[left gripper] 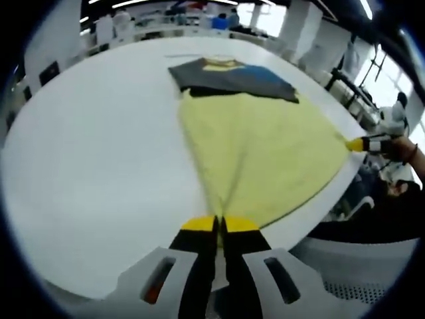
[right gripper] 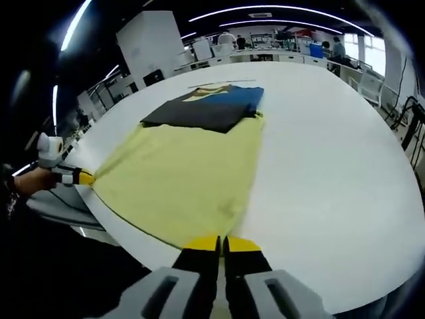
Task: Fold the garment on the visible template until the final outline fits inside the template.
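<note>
A: Left gripper view first. What's going on?

B: The left gripper (left gripper: 220, 224) is sitting low at the near edge of the white table (left gripper: 86, 166). Its yellow-tipped jaws are pressing together, and the yellow garment (left gripper: 265, 153) is running right into the narrow line between them, so they're pinching a corner of the cloth.

A: And the garment?

B: It's lying spread on the table, fanning out from that pinched corner toward the far side. Its far end is lying against a folded dark stack (left gripper: 232, 78) with blue and yellow showing in it. I can't tell whether that stack is part of the same garment or a separate item.

A: Anything at the right?

B: The right gripper (left gripper: 358, 143) is coming in there, yellow tip touching the other near corner of the cloth, a hand (left gripper: 402, 147) behind it. Too small to read the jaws here.

A: Right gripper view now.

B: The right gripper (right gripper: 220, 243) is sitting at the table (right gripper: 332, 153) edge, jaws pressing nearly closed on the garment (right gripper: 179, 179) hem. The cloth is stretching away up the table to the dark stack (right gripper: 206, 109), touching it.

A: The other one?

B: The left gripper (right gripper: 85, 177) is showing at the left, holding the far corner taut, a hand (right gripper: 30, 181) gripping it. Desks and ceiling lights are blurring behind.
</note>
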{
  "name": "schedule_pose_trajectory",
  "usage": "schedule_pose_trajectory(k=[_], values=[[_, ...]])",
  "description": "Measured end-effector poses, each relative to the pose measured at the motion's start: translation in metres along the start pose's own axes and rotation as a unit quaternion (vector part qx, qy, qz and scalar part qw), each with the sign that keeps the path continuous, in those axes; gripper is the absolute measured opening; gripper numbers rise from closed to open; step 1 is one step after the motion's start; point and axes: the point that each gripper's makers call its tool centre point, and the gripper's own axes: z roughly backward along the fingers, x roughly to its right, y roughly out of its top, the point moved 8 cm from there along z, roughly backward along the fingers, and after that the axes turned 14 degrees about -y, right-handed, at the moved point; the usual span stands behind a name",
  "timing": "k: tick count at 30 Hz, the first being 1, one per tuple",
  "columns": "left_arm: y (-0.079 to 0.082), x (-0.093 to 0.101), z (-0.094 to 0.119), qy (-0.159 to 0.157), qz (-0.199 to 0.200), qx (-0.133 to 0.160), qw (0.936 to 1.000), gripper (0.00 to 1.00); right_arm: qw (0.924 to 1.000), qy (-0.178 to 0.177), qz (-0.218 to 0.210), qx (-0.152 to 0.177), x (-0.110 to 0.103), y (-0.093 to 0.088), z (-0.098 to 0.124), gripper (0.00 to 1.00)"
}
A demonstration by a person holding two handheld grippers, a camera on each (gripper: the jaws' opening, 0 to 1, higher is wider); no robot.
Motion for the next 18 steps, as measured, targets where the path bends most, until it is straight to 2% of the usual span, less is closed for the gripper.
schedule_pose_trajectory(k=[18], values=[[-0.02, 0.01, 0.011, 0.006, 0.012, -0.028, 0.9995, 0.0, 0.9998, 0.009, 0.011, -0.016, -0.008, -0.018, 0.01, 0.0]])
